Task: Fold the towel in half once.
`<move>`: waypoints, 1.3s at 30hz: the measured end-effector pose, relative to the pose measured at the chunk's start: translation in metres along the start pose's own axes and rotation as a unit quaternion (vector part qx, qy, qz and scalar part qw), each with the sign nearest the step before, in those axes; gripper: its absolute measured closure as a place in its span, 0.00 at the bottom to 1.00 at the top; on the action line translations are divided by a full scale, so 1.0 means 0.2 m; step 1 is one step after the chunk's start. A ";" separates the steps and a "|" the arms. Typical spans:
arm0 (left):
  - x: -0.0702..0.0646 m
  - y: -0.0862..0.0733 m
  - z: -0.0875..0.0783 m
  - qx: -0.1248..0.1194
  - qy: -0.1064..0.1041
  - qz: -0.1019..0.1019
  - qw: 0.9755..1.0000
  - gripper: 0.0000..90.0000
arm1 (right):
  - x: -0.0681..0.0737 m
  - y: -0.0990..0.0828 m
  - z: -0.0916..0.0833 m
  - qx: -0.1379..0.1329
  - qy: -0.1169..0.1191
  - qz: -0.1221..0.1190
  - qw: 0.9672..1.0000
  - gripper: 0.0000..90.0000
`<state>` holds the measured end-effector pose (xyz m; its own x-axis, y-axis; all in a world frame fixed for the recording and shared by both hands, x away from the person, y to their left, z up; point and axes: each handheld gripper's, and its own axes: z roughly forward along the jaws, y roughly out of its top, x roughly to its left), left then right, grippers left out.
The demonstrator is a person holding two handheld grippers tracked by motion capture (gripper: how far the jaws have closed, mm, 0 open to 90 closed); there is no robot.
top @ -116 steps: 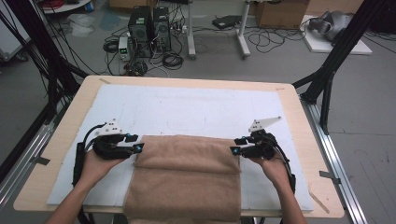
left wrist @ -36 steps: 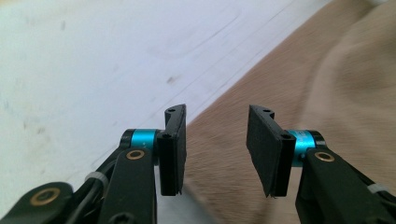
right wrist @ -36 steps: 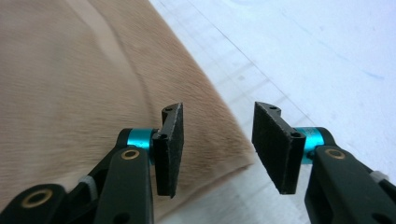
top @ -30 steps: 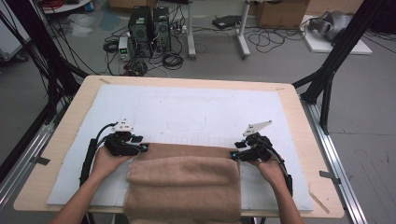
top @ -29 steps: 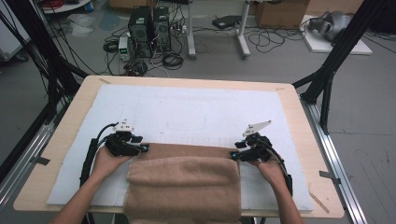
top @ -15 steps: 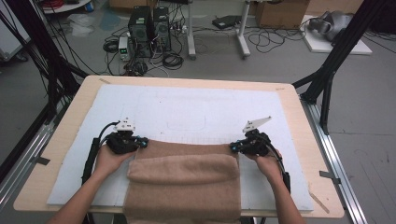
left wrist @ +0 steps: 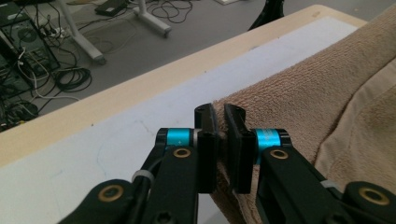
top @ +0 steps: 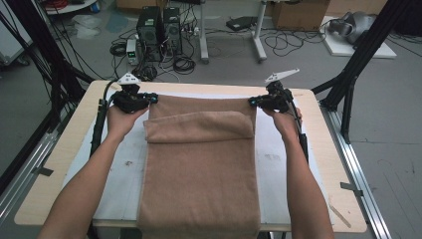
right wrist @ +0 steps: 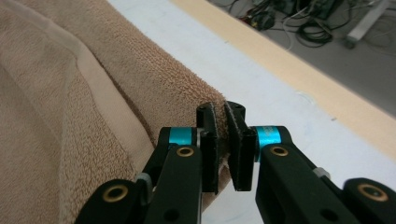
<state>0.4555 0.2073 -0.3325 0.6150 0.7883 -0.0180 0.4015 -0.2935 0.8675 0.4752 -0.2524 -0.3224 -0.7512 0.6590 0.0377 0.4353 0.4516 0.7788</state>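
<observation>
A brown towel [top: 199,169] lies lengthwise on the white mat [top: 119,154], its near end hanging over the table's front edge. Its far end is lifted, and a folded flap [top: 199,127] sags across it. My left gripper [top: 151,99] pinches the far left corner; the left gripper view has terry cloth [left wrist: 303,93] clamped between the jaws of the left gripper [left wrist: 219,112]. My right gripper [top: 252,102] pinches the far right corner, with cloth [right wrist: 70,93] held in the right gripper [right wrist: 220,109]. Both pairs of jaws closed on the cloth and have just eased open slightly, still pressing it.
The wooden table [top: 64,149] ends just behind the grippers. Beyond it on the floor stand computer towers [top: 159,25] among cables, and desk legs [top: 256,35]. Black frame posts [top: 363,55] rise at both sides. A metal rail [top: 358,174] runs along the right.
Both grippers closed on the towel's edge at mid-table, then rose and moved toward the far side, pulling the top layer with them. The towel now stretches much farther along the table.
</observation>
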 end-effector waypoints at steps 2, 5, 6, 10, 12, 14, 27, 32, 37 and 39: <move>0.01 -0.02 0.01 0.013 -0.004 -0.004 1.000 0.78 | -0.02 -0.01 0.03 0.002 -0.002 0.019 1.000 0.76; 0.01 -0.08 0.02 0.022 -0.023 -0.006 0.999 0.69 | 0.00 -0.07 0.08 0.017 0.005 0.020 1.000 0.69; 0.00 -0.10 0.01 0.023 -0.026 -0.007 0.999 0.69 | 0.01 -0.09 0.09 0.028 0.013 0.025 0.999 0.67; -0.03 -0.20 0.01 0.033 -0.043 -0.004 0.999 0.69 | 0.07 -0.18 0.13 0.046 0.019 0.014 0.999 0.64; -0.05 -0.25 0.02 0.043 -0.052 -0.005 0.998 0.68 | 0.09 -0.22 0.14 0.051 0.027 0.020 0.998 0.59; -0.07 -0.30 0.03 0.054 -0.056 -0.003 0.997 0.67 | 0.10 -0.24 0.16 0.072 0.040 0.028 0.996 0.57; -0.15 -0.46 0.13 0.140 -0.080 0.020 0.987 0.92 | 0.16 -0.40 0.21 0.078 0.065 0.022 0.995 0.90; -0.17 -0.49 0.04 0.097 -0.088 0.008 0.991 0.96 | 0.20 -0.40 0.14 0.059 0.078 0.004 0.995 0.91; -0.24 -0.51 -0.08 0.069 -0.098 0.029 0.992 0.96 | 0.28 -0.44 0.03 0.040 0.080 -0.023 0.996 0.91; -0.28 -0.53 -0.12 0.069 -0.105 0.039 0.991 0.95 | 0.32 -0.48 0.01 0.040 0.086 -0.025 0.995 0.90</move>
<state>0.3619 0.2084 -0.4113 0.7699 0.6345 -0.0682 0.4268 -0.4325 0.7942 0.3855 -0.2526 -0.3960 -0.8437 0.5252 0.1112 0.4280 0.5330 0.7298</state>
